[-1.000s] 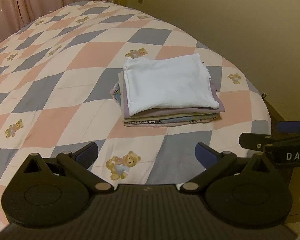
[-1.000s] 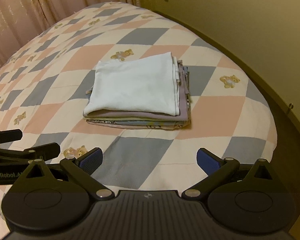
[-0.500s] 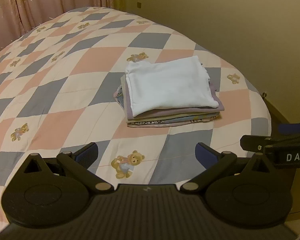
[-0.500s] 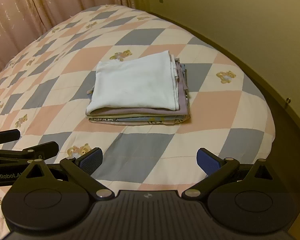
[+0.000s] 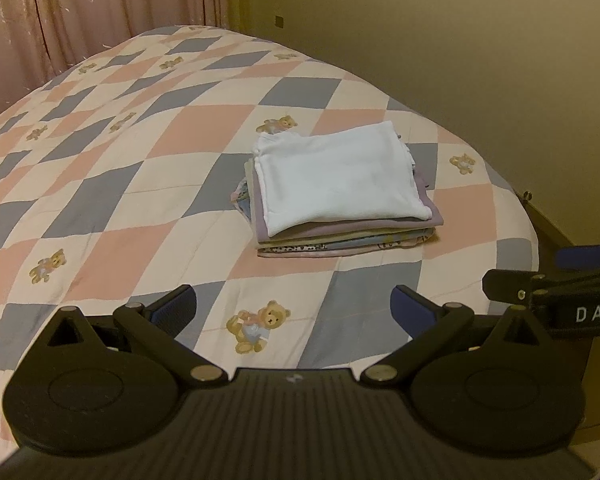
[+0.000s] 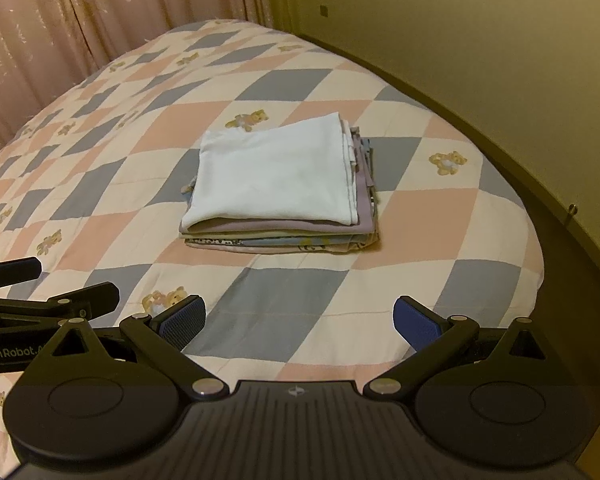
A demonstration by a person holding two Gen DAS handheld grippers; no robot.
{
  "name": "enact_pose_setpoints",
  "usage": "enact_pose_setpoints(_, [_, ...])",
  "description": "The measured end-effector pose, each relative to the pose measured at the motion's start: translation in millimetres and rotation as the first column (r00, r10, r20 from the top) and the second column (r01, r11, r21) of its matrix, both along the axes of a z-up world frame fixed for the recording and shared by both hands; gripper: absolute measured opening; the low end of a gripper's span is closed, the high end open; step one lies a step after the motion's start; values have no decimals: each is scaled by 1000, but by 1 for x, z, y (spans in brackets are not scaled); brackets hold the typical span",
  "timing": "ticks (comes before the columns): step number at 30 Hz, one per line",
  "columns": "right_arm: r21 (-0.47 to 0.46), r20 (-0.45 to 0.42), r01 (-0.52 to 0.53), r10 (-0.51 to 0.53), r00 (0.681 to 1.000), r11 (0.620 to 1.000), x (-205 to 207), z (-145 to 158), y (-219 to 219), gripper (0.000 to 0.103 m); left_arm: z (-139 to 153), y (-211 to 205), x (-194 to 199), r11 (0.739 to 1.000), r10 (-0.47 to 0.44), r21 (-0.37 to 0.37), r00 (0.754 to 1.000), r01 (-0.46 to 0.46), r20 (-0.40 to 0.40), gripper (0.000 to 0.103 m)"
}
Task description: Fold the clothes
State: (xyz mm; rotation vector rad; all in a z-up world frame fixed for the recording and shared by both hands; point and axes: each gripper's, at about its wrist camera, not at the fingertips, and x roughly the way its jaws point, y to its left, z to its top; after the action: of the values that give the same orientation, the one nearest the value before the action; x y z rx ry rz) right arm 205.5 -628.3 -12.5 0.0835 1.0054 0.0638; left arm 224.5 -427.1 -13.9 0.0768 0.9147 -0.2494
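Stack point(image 5: 340, 200) of folded clothes – white piece on top – lies on the bed point(image 5: 120, 168) near its right edge; left gripper point(image 5: 294, 312) and right gripper point(image 6: 300, 320) both gape apart, empty, above the near edge.

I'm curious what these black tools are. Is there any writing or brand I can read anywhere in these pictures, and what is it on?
"DAS", cut off by the picture's edge: white letters on the right gripper, seen from the left wrist view.
"GenRobot.", cut off after the dot: on the left gripper, seen from the right wrist view.
The stack of folded clothes shows printed patterns at its edges, too small to read.
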Motion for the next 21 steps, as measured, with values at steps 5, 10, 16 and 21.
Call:
enact_pose_setpoints(5, [-1, 23, -2, 2, 1000, 1000, -7, 7, 3, 103, 4, 5, -7, 1000, 7, -4, 1000, -7, 14, 102])
enact_pose_setpoints(10, [-8, 49, 2, -1, 999, 1000, -16, 15, 4, 103, 9, 8, -15, 1000, 11, -9, 999, -11, 34, 102])
enact_pose_setpoints(16, [-8, 63, 15, -15, 998, 1000, -29, 19, 4, 103, 13, 12, -25, 1000, 2, -8, 999, -2, 46, 102])
enact_pose_setpoints(21, [-9, 71, 24, -23, 997, 1000, -41, 21, 5, 103, 17, 14, -34, 1000, -1, 3, 998, 1, 59, 102])
